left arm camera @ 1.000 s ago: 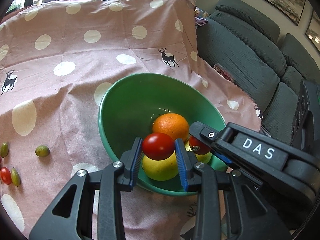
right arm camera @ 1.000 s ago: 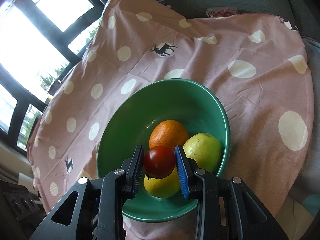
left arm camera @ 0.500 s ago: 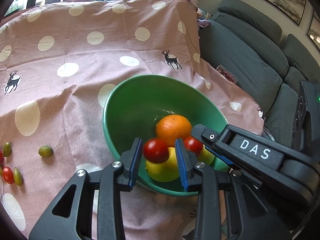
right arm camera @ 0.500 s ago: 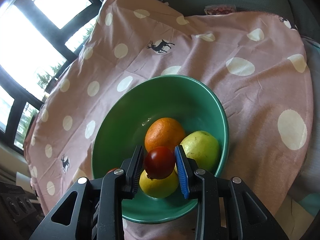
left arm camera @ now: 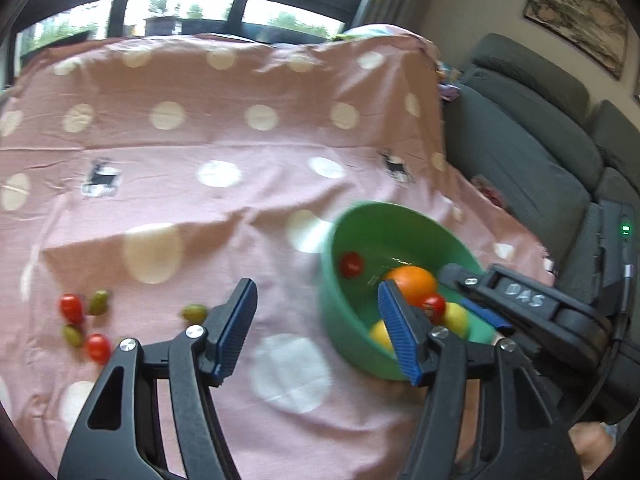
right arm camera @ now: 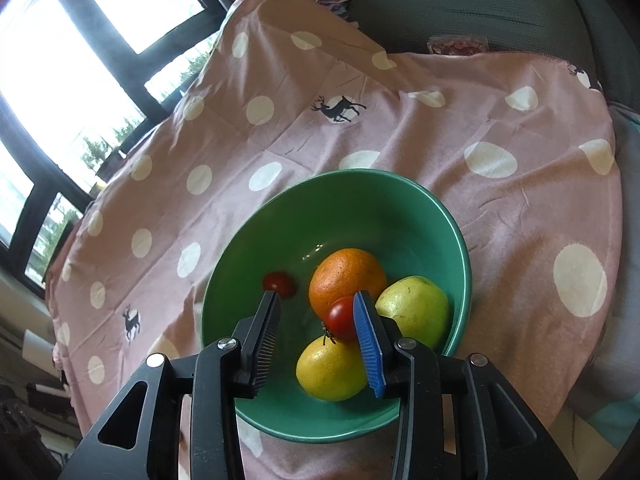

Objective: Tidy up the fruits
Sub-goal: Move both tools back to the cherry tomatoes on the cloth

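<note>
Both tools open, holding nothing. Left tool [left arm camera: 316, 326] hangs over the pink polka-dot cloth [left arm camera: 224, 216] on the desk, just left of the round green ceramic bowl [right arm camera: 400, 200]. Right tool [right arm camera: 316, 336] sits above the bowl; a red cherry tomato [right arm camera: 341, 317] touches its blue right finger pad [right arm camera: 368, 344], resting atop the orange [right arm camera: 346, 276], yellow lemon [right arm camera: 330, 372] and green pear [right arm camera: 416, 310]. Second small red tomato [right arm camera: 279, 283] lies on the bowl's left inner wall. Loose red and green small tomatoes [left arm camera: 86, 322] lie on the cloth, far left.
</note>
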A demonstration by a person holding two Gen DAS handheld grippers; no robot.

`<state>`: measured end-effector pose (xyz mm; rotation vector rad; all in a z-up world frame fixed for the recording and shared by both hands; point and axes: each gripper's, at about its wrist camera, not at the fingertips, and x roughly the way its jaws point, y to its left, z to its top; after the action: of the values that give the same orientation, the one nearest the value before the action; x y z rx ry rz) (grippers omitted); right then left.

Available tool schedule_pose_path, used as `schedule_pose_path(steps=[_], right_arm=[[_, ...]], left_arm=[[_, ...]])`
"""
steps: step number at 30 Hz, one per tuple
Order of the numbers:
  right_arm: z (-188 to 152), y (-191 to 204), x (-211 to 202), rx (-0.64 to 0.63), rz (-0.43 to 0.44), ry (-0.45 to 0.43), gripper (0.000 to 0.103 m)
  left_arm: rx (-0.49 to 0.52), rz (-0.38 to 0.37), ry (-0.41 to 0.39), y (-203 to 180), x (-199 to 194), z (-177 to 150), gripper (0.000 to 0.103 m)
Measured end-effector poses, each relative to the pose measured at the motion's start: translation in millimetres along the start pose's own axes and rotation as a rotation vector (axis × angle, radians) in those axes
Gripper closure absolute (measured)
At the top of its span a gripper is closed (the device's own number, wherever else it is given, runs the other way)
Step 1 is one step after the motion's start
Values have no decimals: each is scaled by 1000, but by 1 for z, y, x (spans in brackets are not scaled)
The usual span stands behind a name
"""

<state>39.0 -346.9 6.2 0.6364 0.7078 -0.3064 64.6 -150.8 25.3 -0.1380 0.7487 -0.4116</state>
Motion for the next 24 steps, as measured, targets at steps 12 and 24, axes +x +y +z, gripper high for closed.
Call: schedule_pose_path(steps=[12, 24], right_arm=[[-17, 55, -9, -133, 106, -4, 48], [-82, 153, 31, -411, 325, 245, 47]], left_arm=[[-279, 286, 25, 121, -45, -8, 34], [-520, 389, -22, 187, -75, -21, 44]])
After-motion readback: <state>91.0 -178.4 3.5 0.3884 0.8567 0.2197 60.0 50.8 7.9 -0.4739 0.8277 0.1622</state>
